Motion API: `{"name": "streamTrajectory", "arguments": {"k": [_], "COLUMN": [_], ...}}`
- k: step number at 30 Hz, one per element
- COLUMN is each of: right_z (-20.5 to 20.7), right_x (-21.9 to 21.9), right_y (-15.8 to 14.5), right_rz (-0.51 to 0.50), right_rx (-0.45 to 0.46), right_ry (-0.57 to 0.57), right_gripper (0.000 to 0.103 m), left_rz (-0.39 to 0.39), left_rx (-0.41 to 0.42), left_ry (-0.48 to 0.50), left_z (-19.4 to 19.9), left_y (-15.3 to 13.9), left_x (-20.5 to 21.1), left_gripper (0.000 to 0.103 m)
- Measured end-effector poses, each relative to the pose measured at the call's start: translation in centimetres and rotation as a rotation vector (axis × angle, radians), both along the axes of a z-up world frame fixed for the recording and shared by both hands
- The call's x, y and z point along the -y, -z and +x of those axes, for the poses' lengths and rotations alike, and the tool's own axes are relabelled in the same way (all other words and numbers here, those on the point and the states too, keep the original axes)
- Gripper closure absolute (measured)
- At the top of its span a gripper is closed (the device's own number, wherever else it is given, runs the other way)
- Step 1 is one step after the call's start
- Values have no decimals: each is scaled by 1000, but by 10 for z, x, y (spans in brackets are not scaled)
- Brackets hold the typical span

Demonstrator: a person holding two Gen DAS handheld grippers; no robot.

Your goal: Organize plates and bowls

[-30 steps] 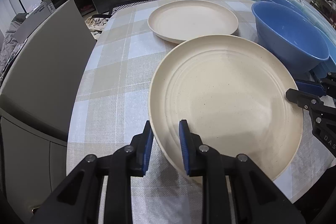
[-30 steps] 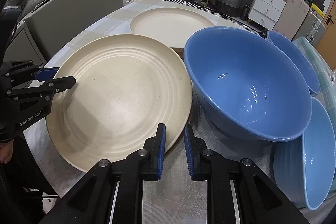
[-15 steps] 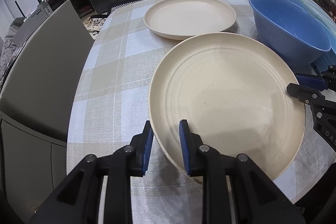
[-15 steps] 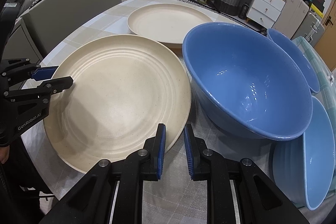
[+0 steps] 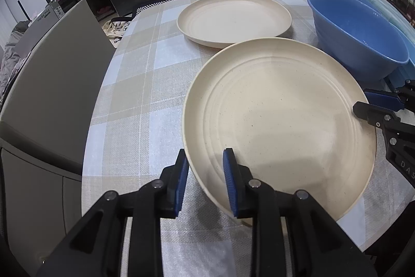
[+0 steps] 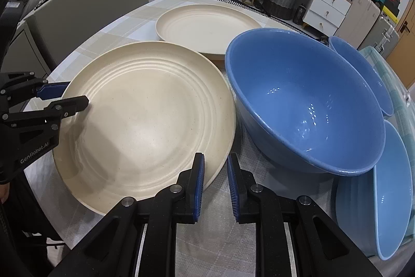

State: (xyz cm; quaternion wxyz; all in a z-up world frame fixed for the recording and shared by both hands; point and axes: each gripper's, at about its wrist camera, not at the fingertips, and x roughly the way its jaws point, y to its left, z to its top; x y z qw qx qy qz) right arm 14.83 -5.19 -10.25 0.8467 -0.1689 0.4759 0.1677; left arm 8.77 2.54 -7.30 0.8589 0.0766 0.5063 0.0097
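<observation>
Plate [image 5: 280,116] sits nearest me on the table [image 5: 135,95], cream and ribbed, w/ both claws on opposite rims. L claw [image 5: 204,160] straddles the near-left rim: the rim is btwn the pads, and the jaws have just been easing apart a little and stand at a narrow gap. Can't tell if the pads press. R claw [image 6: 215,160] is nearly closed w/ the rim pinched btwn its pads, by the look of it. I judge the step is carrying this plate onto the far plate [image 5: 233,17] to stack them. To do it well I should get a firm bite w/ both claws first, then raise both sides together so it stays level. It must also clear the bowl [image 5: 358,43], whose wall is just beside the plate's right rim; whether they touch I can't tell. Then centre it over the far plate, lower it flat and let go w/ both sides at once. The plate faces up, approx level. Being round it has no long axis, so the only line that matters is the one btwn my two grips, straight across the middle. Beyond the bowl are two more blue bowls, one behind [image 6: 363,74] and one on edge at the right [image 6: 389,186].
</observation>
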Motion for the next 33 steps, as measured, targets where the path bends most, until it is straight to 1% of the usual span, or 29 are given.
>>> {"name": "streamTrajectory", "arguments": {"k": [3, 4, 5, 6, 7, 8, 10, 12, 13, 15, 16, 17, 18, 20, 22, 25, 33], "right_z": [0, -1, -1, -2, -4, -5, -8, -11, -13, -14, -14, -16, -17, -19, -20, -20, -15], "right_x": [-1, -2, -4, -6, -7, -8, -11, -13, -13, -16, -18, -19, -20, -22, -26, -29, -22], "right_y": [-3, -5, -7, -10, -13, -16, -22, -28, -32, -39, -41, -44, -48, -53, -58, -66, -92], "right_rz": [2, 3, 11, 24, 33, 41, 51, 85, 104, 125, 133, 146, 155, 164, 174, 192, 244], "right_rx": [9, 14, 19, 20, 24, 35, 54, 65, 80, 87, 85, 94, 104, 114, 123, 135, 167], "right_ry": [-7, -11, -20, -30, -38, -46, -60, -74, -77, -88, -95, -100, -104, -114, -125, -131, -121], "right_gripper": [78, 76, 71, 63, 59, 52, 46, 21, 18, 16, 16, 13, 8, 3, 2, 1, 1], "left_rz": [-23, -30, -37, -41, -45, -50, -66, -83, -89, -103, -116, -129, -138, -149, -175, -205, -220], "left_rx": [-10, -9, -6, -2, 0, 4, 17, 29, 37, 50, 66, 82, 100, 134, 152, 169, 220], "left_ry": [2, 3, 3, 1, -3, -10, -26, -40, -52, -74, -86, -97, -106, -117, -118, -116, -148], "left_z": [0, 0, -1, -2, -2, -3, -4, -6, -8, -10, -12, -14, -15, -19, -21, -23, -23], "left_y": [-1, -2, -3, -5, -7, -9, -15, -22, -26, -34, -39, -44, -49, -59, -66, -73, -97], "left_x": [-2, -3, -4, -5, -7, -9, -14, -20, -23, -31, -35, -39, -42, -49, -54, -62, -73], "left_gripper": [73, 69, 65, 63, 57, 52, 52, 51, 49, 41, 32, 19, 14, 5, 0, 0, 0]}}
